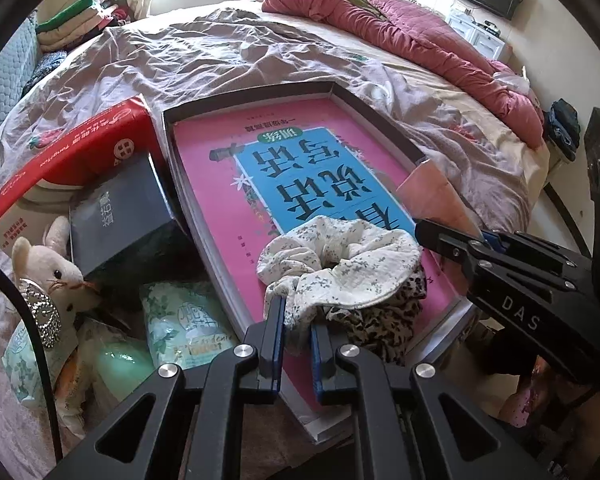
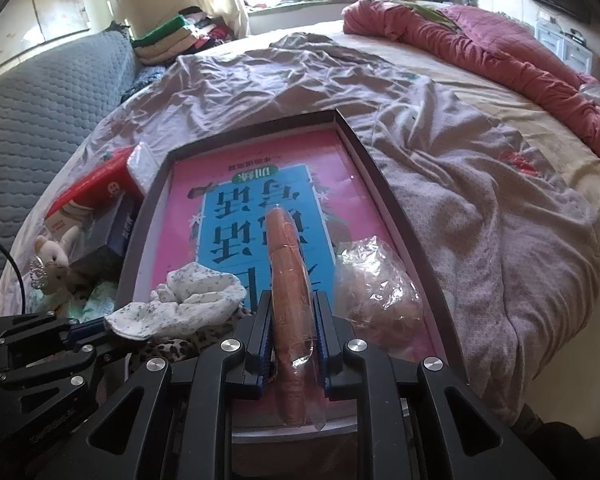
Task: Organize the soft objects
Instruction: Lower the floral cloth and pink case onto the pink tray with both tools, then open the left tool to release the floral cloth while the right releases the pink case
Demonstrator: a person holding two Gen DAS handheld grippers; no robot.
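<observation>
Left wrist view. Left gripper (image 1: 296, 320) closed on the near fold of a white floral scrunchie (image 1: 336, 264); scrunchie resting on the near end of a pink workbook (image 1: 228, 184) inside a shallow dark tray (image 1: 374, 106), partly over a leopard-print scrunchie (image 1: 384, 312). Ring lying roughly flat, opening facing up and away from the camera; no marked long axis. Still outside the tray, to its left: plush mouse (image 1: 56, 276), tissue packs (image 1: 180, 320), red carton (image 1: 64, 164), dark box (image 1: 120, 216). Right gripper (image 1: 436, 234) entering just right of the white scrunchie.

Right wrist view. Right gripper (image 2: 294, 320) clamped on a flat orange-brown item in clear wrap (image 2: 288, 268), identity uncertain, held on edge above the workbook (image 2: 180, 216). Long axis running along the fingers, far end pointing toward the tray's far wall (image 2: 260, 124). Clear-wrapped brown bundle (image 2: 376, 292) lying in the tray just right of the held item; both scrunchies at its left, beside the left gripper (image 2: 96, 326).

Progress, as a judgement: partway. Several soft items in the tray, two still gripped and unreleased, plush mouse and tissue packs probably left to gather.
</observation>
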